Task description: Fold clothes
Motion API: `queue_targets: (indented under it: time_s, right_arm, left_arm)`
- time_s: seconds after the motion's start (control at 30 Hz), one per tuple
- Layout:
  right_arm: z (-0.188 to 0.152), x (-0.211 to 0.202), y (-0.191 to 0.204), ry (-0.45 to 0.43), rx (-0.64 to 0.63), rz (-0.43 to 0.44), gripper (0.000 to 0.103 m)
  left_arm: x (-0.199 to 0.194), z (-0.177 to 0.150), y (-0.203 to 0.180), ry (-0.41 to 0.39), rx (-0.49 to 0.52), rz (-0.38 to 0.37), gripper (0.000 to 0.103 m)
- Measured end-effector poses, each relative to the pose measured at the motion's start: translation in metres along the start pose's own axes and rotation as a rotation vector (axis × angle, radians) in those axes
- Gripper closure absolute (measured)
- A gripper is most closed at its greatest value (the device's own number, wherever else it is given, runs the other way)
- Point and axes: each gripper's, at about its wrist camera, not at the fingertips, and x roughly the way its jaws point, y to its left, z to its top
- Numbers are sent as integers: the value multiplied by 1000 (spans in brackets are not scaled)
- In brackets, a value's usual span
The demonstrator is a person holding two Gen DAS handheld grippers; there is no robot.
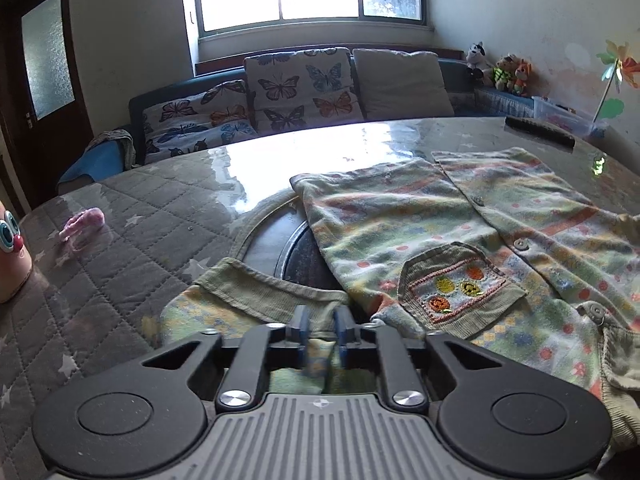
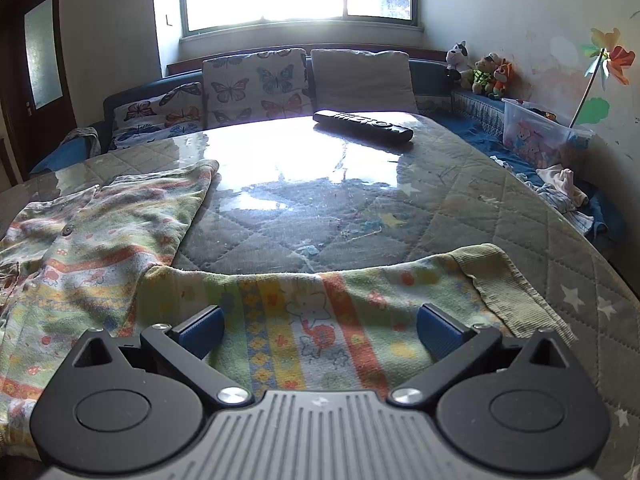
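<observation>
Child's shirt [image 1: 460,236]: pastel printed fleece, button front, corduroy pocket with embroidered fruit, ribbed corduroy cuffs. Lies spread flat on the quilted table cover [image 1: 132,232], sleeves out to both sides. Left gripper [image 1: 320,330]: jaws nearly together, pinching a fold of the sleeve just behind its cuff. Right gripper [image 2: 320,330]: jaws wide apart, the other sleeve [image 2: 320,320] lying beneath and between them, unclamped.

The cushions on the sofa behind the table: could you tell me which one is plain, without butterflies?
The plain beige cushion standing at the right end of the row; the butterfly-print cushions to its left are covered in coloured butterflies.
</observation>
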Motion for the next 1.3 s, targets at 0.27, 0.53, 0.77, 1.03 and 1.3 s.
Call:
queue_targets:
  time_s: [0.27, 0.53, 0.77, 1.03, 1.3]
  right_arm:
    - [0, 0, 1, 1, -2, -3, 0]
    - [0, 1, 1, 2, -4, -8, 0]
    - [1, 1, 1, 2, -6, -11, 0]
    - [0, 1, 1, 3, -8, -12, 0]
    - [0, 1, 1, 3, -9, -12, 0]
  left_arm:
    - [-51, -1, 46, -138, -202, 126, 98]
    - [-104, -33, 91, -209, -357, 269, 98]
    - [-109, -71, 114, -136, -457, 372, 100]
    - [-112, -92, 133, -75, -539, 441, 103]
    - [-109, -64, 96, -84, -429, 323, 100]
